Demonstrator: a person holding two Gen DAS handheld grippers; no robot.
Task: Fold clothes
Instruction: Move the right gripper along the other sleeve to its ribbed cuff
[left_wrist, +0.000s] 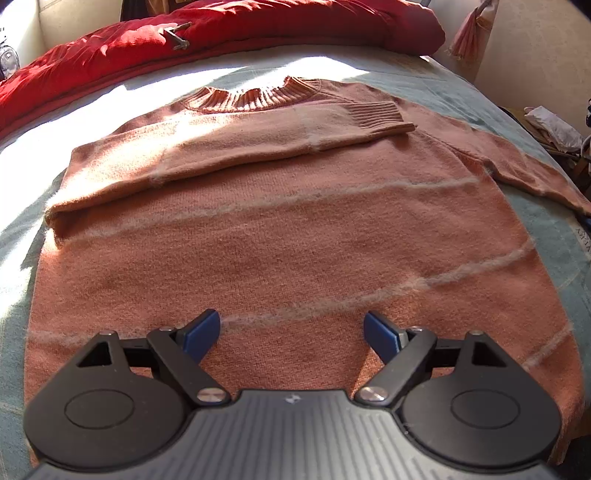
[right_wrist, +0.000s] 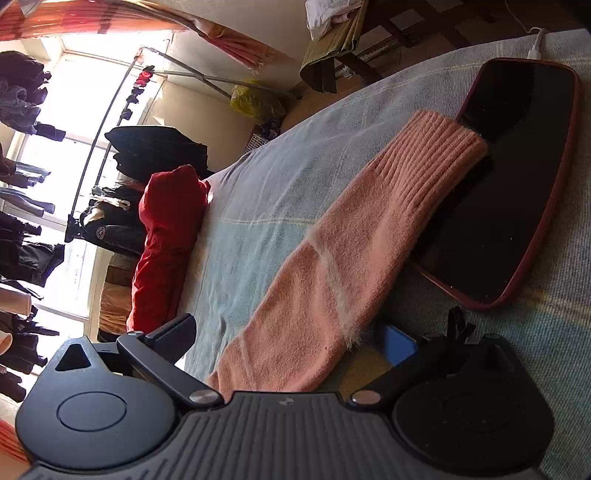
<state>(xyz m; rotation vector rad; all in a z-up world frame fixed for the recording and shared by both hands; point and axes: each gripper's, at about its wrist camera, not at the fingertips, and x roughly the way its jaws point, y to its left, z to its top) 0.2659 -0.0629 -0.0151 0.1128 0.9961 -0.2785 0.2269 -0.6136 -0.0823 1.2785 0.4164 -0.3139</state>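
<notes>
A salmon-pink knitted sweater (left_wrist: 295, 229) with thin pale stripes lies flat on the bed, collar (left_wrist: 255, 96) at the far end. One sleeve (left_wrist: 258, 136) is folded across the chest. The other sleeve (left_wrist: 535, 173) stretches out to the right. My left gripper (left_wrist: 291, 328) hovers open over the sweater's lower body with nothing between its blue pads (left_wrist: 205, 332). In the right wrist view the outstretched sleeve (right_wrist: 351, 258) runs between the wide-apart fingers of my right gripper (right_wrist: 291, 338). Its pads are not pressing on the sleeve. The sleeve's ribbed cuff (right_wrist: 436, 155) rests on a phone.
A dark phone (right_wrist: 517, 184) in a red case lies on the pale blue bedsheet (right_wrist: 277, 184) with a white cable (right_wrist: 535, 44) plugged in. A red duvet (left_wrist: 258, 33) is bunched along the far side. A rack of hanging clothes (right_wrist: 29, 184) stands by the window.
</notes>
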